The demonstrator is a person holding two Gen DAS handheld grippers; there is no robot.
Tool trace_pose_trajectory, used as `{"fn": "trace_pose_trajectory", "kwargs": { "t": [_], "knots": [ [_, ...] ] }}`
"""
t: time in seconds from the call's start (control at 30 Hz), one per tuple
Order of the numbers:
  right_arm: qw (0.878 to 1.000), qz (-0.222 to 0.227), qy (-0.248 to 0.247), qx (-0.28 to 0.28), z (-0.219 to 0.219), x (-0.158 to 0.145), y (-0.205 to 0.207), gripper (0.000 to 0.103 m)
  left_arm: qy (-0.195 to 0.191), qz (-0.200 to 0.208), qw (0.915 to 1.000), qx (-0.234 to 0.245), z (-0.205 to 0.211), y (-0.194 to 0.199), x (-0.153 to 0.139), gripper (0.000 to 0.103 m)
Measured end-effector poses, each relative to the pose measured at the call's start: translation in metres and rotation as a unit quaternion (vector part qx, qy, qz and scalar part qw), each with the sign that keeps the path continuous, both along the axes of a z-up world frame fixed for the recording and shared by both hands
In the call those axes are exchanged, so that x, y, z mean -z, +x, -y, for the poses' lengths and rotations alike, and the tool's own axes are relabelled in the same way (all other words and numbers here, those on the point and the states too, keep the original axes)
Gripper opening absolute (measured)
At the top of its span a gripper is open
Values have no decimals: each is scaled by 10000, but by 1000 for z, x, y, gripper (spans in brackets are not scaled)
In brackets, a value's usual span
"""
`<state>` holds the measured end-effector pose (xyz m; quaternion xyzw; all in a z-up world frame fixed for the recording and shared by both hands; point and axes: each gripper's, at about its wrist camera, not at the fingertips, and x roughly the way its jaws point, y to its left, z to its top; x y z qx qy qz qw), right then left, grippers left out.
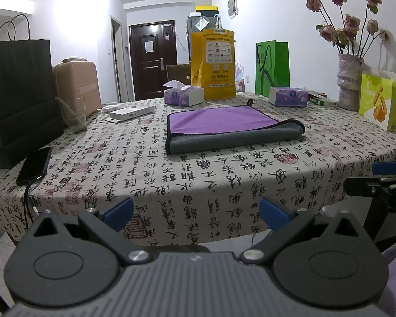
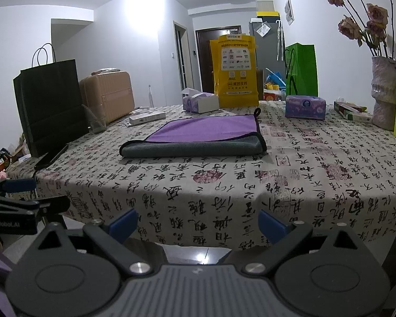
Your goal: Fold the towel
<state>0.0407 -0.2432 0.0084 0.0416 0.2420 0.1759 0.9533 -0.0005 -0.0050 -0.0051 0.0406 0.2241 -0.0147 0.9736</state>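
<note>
The purple-and-grey towel (image 1: 232, 129) lies near the middle of the surface (image 1: 198, 174), already doubled once, its rounded grey fold facing my edge and the hanging loop toward the far edge. My left hand-held gripper (image 1: 195, 212) and right hand-held gripper (image 2: 196, 222) both hang off the near edge, fingers spread, holding nothing. For the next fold I'd judge it best to pinch the two corners at one short side together, lift low, and lay them over evenly, clear of the tissue boxes (image 1: 183, 95) behind.
</note>
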Motion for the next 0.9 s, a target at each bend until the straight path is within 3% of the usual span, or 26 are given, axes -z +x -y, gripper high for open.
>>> {"fn": "trace_pose_trajectory", "kwargs": {
  "t": [0.3, 0.53, 0.9],
  "knots": [
    [9998, 28, 148, 103, 4, 1, 6, 98, -19, 12, 9999, -112, -3, 9, 0, 103],
    [9992, 151, 226, 278, 13, -1, 27, 98, 38, 56, 9995, -298, -7, 37, -2, 103],
    [9984, 147, 256, 492, 26, -1, 74, 98, -229, -210, 9986, -420, -13, 90, -2, 103]
  ]
}}
